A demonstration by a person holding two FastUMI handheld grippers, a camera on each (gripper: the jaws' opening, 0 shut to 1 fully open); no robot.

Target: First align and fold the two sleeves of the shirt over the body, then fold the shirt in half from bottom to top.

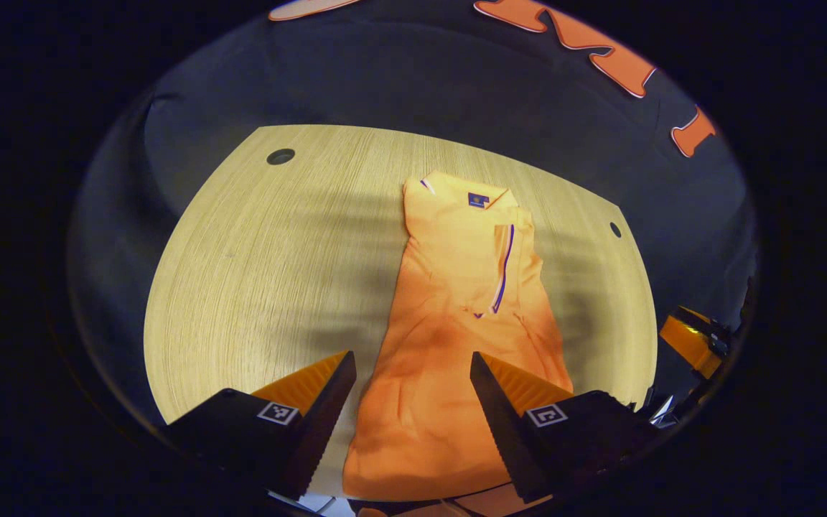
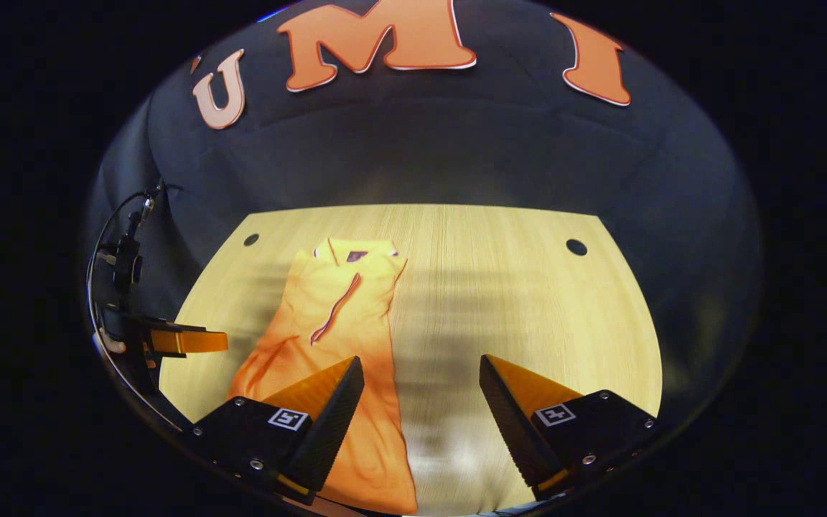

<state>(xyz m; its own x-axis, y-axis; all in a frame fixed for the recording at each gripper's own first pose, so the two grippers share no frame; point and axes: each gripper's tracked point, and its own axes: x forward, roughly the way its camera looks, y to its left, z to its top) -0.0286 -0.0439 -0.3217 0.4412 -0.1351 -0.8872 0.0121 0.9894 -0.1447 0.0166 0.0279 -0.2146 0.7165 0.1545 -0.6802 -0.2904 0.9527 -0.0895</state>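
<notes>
An orange polo shirt (image 1: 456,316) lies flat on the wooden table (image 1: 263,273), collar at the far end, both sleeves folded in over the body so it forms a narrow strip. My left gripper (image 1: 413,366) hovers open above the shirt's lower part, its fingers astride the strip's left side. In the right gripper view the shirt (image 2: 334,337) lies left of centre, and my right gripper (image 2: 421,373) hangs open over the shirt's right edge and bare wood. The left gripper (image 2: 184,341) shows at the far left there, the right gripper (image 1: 690,341) at the far right in the left gripper view.
The table has a round hole near each far corner (image 1: 281,156) (image 1: 615,230). Black cloth walls surround the table. Bare wood stretches to the left of the shirt (image 1: 241,287) and to its right (image 2: 528,301).
</notes>
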